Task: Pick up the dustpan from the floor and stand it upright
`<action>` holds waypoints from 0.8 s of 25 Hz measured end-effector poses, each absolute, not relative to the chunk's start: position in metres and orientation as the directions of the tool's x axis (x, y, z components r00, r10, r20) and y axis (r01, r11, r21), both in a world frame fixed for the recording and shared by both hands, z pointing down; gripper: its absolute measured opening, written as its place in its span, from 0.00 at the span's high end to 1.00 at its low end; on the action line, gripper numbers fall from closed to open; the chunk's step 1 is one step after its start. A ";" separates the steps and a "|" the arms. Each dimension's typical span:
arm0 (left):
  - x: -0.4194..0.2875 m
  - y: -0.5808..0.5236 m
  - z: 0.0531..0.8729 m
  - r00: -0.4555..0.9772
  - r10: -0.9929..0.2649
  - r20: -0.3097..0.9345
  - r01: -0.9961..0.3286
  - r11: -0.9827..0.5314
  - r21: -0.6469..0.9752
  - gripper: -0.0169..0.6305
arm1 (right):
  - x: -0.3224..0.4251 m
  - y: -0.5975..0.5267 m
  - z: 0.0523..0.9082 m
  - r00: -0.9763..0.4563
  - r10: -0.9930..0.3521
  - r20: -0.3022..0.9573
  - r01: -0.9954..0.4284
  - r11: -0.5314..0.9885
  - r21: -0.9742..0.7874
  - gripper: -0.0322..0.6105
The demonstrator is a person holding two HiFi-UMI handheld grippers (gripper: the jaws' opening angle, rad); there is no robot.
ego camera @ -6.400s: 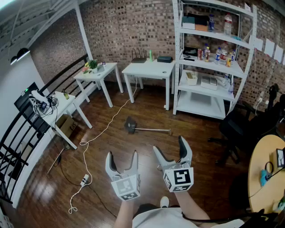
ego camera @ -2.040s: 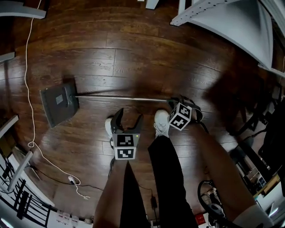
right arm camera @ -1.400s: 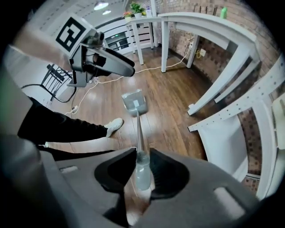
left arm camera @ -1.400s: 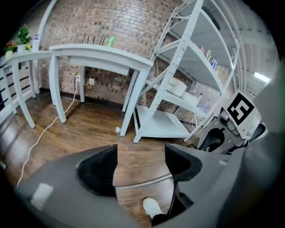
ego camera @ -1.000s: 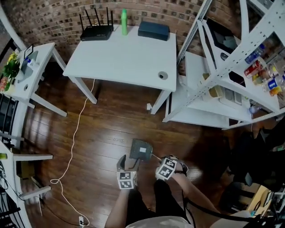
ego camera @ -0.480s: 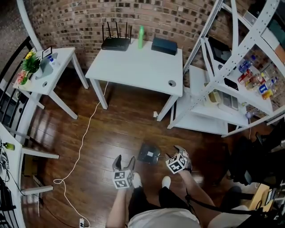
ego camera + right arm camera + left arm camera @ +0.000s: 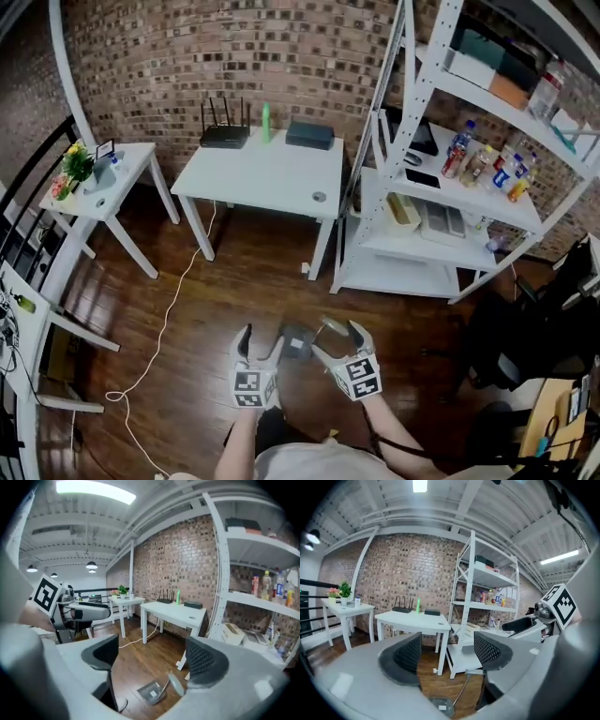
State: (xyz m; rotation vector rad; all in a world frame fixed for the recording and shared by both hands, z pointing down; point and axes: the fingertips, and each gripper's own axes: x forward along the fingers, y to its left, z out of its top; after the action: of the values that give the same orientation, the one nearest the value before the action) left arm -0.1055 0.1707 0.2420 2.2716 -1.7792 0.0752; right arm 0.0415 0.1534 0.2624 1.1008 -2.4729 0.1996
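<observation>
Release step (judged nearly done): the dustpan stands mid-floor, handle rising toward the right gripper, whose jaws are opening and grip nothing; the left gripper gapes empty; next, both withdraw without knocking the handle.
</observation>
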 end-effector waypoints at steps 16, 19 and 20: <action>0.066 0.332 0.096 0.212 -0.977 0.006 -0.977 -0.212 0.003 0.39 | 0.201 0.316 0.110 -0.555 -0.826 0.098 -0.829 0.559 0.025 0.36; 0.066 0.324 0.082 0.215 -0.976 -0.028 -0.977 -0.214 -0.011 0.39 | 0.212 0.307 0.092 -0.514 -0.856 0.055 -0.856 0.516 0.035 0.36; 0.063 0.323 0.080 0.216 -0.976 -0.036 -0.976 -0.216 -0.012 0.39 | 0.212 0.303 0.089 -0.503 -0.863 0.044 -0.863 0.505 0.032 0.36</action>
State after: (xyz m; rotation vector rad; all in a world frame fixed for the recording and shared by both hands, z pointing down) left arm 0.0633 0.3229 0.0802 2.4744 -1.9867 -0.0318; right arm 0.2124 0.3029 0.0889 1.5368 -2.6771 -0.0092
